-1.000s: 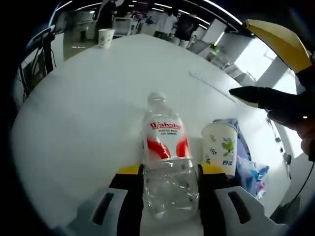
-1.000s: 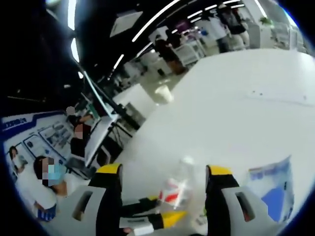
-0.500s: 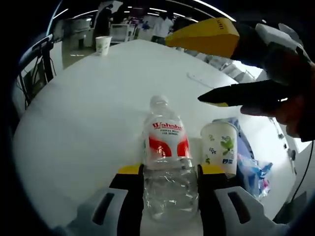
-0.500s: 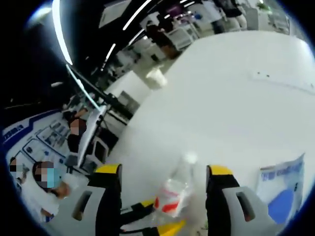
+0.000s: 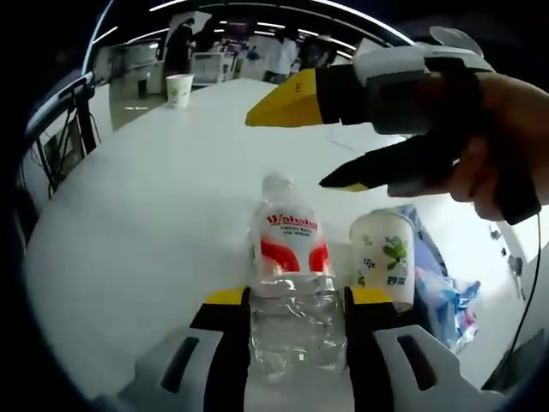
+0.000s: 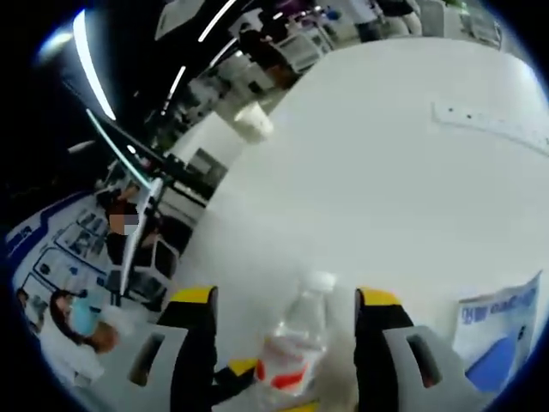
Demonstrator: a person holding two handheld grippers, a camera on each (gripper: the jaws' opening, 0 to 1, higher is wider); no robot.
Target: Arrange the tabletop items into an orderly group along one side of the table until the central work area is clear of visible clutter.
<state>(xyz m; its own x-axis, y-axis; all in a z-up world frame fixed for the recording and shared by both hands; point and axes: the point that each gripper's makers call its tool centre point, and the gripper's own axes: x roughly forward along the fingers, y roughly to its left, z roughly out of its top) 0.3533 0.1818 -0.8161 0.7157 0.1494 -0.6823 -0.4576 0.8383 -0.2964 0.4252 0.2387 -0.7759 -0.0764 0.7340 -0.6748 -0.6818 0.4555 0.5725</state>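
Note:
A clear water bottle [image 5: 290, 283] with a red-and-white label stands on the white round table [image 5: 146, 197]. My left gripper [image 5: 297, 302] is shut on its lower body, both pads pressed against its sides. Beside it on the right stands a paper cup [image 5: 383, 257] with a green print, and behind that lies a blue plastic packet [image 5: 439, 296]. My right gripper [image 5: 302, 144], held by a hand [image 5: 506, 142], hangs open above and beyond the bottle. In the right gripper view that gripper [image 6: 287, 300] is open, looking down on the bottle [image 6: 292, 343] and the packet [image 6: 502, 322].
A second paper cup [image 5: 178, 87] stands at the table's far edge [image 6: 251, 122]. A thin pale strip [image 6: 480, 124] lies on the far right of the table. People and desks fill the room behind and below the table's left edge.
My right gripper has swung in from the upper right to hang over the bottle and cup. The left gripper and bottle have stayed put.

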